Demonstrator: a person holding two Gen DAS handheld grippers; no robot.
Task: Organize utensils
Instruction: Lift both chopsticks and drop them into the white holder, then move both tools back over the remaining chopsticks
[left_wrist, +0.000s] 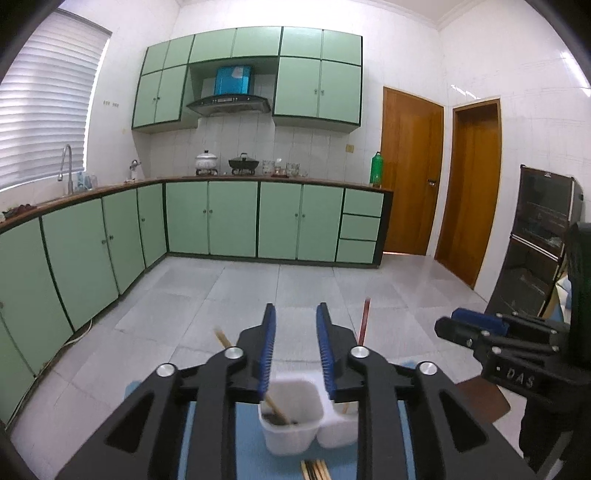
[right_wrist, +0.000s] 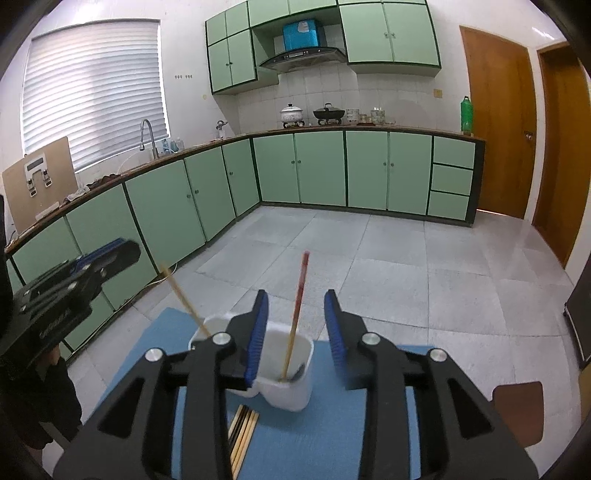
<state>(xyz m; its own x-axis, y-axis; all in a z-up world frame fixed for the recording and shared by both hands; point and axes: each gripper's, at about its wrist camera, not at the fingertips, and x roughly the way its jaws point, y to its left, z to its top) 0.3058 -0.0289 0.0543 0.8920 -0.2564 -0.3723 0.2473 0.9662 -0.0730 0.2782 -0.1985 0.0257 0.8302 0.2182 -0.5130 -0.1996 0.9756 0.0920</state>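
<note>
A white two-compartment holder (left_wrist: 288, 439) stands on a blue mat (left_wrist: 243, 424), right below my left gripper (left_wrist: 296, 314), which is open with nothing between its pads. A bamboo chopstick (left_wrist: 221, 336) leans out of the holder's left compartment. A red-topped chopstick (right_wrist: 300, 291) stands in the right compartment of the holder (right_wrist: 291, 395). In the picture it rises through the gap of my open right gripper (right_wrist: 296, 299) without touching either pad. The bamboo chopstick (right_wrist: 181, 291) leans to the left. Several loose chopsticks (right_wrist: 243, 432) lie on the mat in front of the holder.
My right gripper (left_wrist: 456, 321) shows at the right of the left wrist view, and my left gripper (right_wrist: 122, 253) at the left of the right wrist view. A brown seat (right_wrist: 517, 406) sits right of the mat (right_wrist: 325, 424). Green cabinets and tiled floor lie beyond.
</note>
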